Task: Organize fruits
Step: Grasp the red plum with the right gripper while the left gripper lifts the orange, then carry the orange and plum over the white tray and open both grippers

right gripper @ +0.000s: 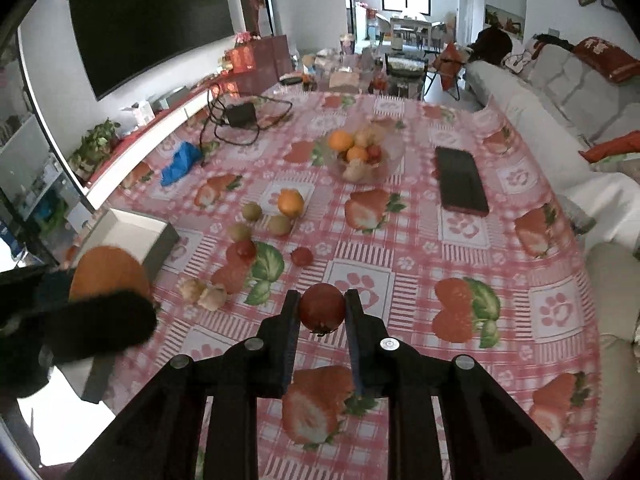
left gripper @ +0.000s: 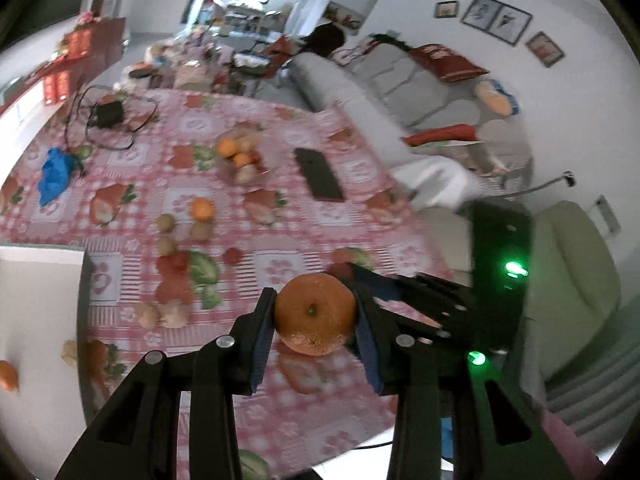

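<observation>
My left gripper is shut on an orange mandarin, held above the strawberry-print tablecloth. My right gripper is shut on a small red tomato, also lifted off the cloth. In the right wrist view the left gripper with its mandarin shows blurred at the left edge. Loose on the cloth lie an orange, three kiwis, two tomatoes and two pale knobbly fruits. A glass bowl holds several fruits.
A white box stands at the table's left edge. A black phone lies right of the bowl. A blue cloth and a black adapter with cables sit at the far left. A white sofa borders the right side.
</observation>
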### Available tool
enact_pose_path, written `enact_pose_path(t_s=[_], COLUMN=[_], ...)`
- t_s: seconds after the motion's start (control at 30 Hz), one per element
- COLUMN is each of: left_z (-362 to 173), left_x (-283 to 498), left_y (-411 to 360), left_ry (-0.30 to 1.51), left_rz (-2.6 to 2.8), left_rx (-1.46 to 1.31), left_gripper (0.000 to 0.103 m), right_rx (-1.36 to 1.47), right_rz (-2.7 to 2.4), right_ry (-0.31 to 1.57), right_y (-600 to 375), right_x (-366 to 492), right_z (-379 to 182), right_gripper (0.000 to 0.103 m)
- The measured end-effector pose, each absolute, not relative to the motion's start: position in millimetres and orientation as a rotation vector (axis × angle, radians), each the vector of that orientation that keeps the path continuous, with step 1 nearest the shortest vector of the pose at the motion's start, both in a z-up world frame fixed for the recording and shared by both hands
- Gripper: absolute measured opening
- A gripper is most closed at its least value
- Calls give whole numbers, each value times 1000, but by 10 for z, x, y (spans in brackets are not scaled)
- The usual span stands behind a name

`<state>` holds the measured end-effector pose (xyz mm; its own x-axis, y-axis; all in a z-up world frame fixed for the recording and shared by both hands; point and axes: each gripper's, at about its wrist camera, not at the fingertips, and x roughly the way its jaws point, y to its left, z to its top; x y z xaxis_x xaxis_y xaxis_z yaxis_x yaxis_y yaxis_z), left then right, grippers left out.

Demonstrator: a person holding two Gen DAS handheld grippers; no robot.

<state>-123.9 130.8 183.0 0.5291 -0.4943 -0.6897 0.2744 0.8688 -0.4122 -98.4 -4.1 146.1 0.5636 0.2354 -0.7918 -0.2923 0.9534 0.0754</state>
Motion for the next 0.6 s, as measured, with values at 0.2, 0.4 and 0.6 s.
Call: enact_pose_path(t_s=[0.2,0.4,0.6], left_z=[2150,2434,2728], left_x=[-1441,-1488,-1672], left_y=[1505,2204,2966], left_ry=[871,856,745], left_rz=[-466,-363,-196], left_rx=[-249,-310,-301], left_gripper=[42,42,42], right_rx=[-106,-98,-107], right_rz=[348,425,531], right_ry=[875,849,829], right_y=[153,491,1012], right_x=[-1159,-1198,-1207], right_z=[1748,2045,2274], right_gripper=[23,23,23])
